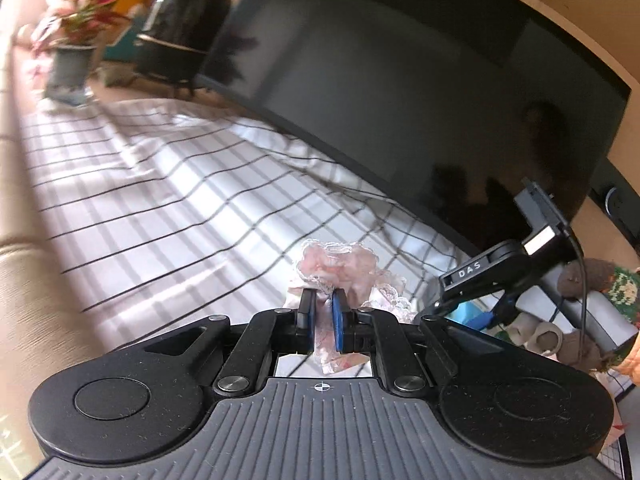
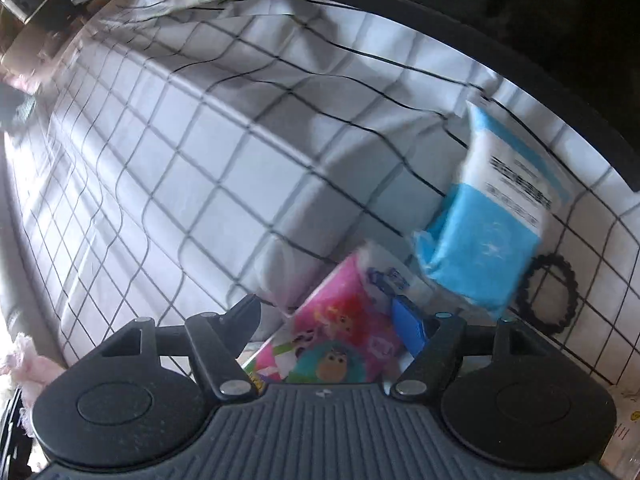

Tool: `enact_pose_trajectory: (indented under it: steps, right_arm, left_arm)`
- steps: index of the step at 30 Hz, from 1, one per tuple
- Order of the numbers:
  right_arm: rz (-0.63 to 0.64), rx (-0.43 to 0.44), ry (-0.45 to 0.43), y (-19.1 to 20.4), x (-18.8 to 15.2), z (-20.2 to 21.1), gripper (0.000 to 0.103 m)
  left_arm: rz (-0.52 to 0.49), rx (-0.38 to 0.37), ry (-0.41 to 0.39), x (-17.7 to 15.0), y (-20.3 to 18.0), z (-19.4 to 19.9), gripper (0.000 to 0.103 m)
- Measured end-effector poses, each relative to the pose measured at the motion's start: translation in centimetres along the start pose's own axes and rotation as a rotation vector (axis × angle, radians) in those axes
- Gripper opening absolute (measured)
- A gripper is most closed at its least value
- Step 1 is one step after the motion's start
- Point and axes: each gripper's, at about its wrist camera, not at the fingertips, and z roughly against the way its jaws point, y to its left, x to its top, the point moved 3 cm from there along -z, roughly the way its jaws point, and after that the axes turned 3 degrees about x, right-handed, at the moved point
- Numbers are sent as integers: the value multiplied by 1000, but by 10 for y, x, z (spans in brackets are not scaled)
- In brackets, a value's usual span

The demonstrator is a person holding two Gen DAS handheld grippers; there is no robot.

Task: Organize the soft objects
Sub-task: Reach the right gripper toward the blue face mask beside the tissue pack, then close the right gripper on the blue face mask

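In the left wrist view my left gripper is shut on a crumpled pink lace cloth, held above the checked sheet. The right wrist view looks steeply down. There my right gripper stands open, and a pink cartoon-printed tissue pack lies between its fingers. The blue right pad is close beside the pack, and the left finger is clear of it. A blue and white soft pack leans just beyond. The right-hand gripper's body shows at the right of the left view.
A black ring-shaped hair tie lies on the sheet to the right of the packs. A large dark screen runs along the back edge. Plush toys sit at the right. A potted plant and a black appliance stand far left.
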Motion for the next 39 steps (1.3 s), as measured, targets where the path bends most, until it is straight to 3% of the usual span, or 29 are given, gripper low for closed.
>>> enact_pose_trajectory:
  steps: [5, 7, 9, 12, 17, 20, 25, 29, 33, 35, 39]
  right_arm:
    - [211, 137, 17, 56, -26, 20, 69]
    - [195, 124, -2, 60, -29, 28, 69]
    - [149, 53, -26, 53, -30, 35, 69]
    - [173, 1, -32, 47, -35, 41, 69]
    - [-41, 56, -23, 39, -45, 41, 69]
    - [-160, 34, -57, 43, -46, 27, 69]
    - [-136, -97, -124, 62, -44, 10, 75]
    - [-163, -50, -133, 56, -62, 24, 75]
    - [-285, -53, -141, 41, -61, 25, 75]
    - [-328, -85, -140, 42, -49, 13, 75]
    - [-291, -258, -130, 48, -30, -17, 81]
  left_arm:
    - [49, 6, 7, -7, 19, 8, 11]
    - [63, -5, 14, -10, 21, 8, 11]
    - [66, -14, 23, -13, 22, 8, 11]
    - [69, -29, 29, -16, 23, 8, 11]
    - [90, -35, 42, -18, 28, 2, 11]
    - [96, -47, 53, -17, 29, -2, 11]
    - [84, -62, 61, -13, 34, -2, 11]
    - [96, -63, 60, -12, 43, 0, 11]
    - [118, -74, 57, -10, 49, -4, 11]
    - [127, -85, 63, -10, 49, -9, 11]
    - [131, -110, 72, -13, 47, -12, 11]
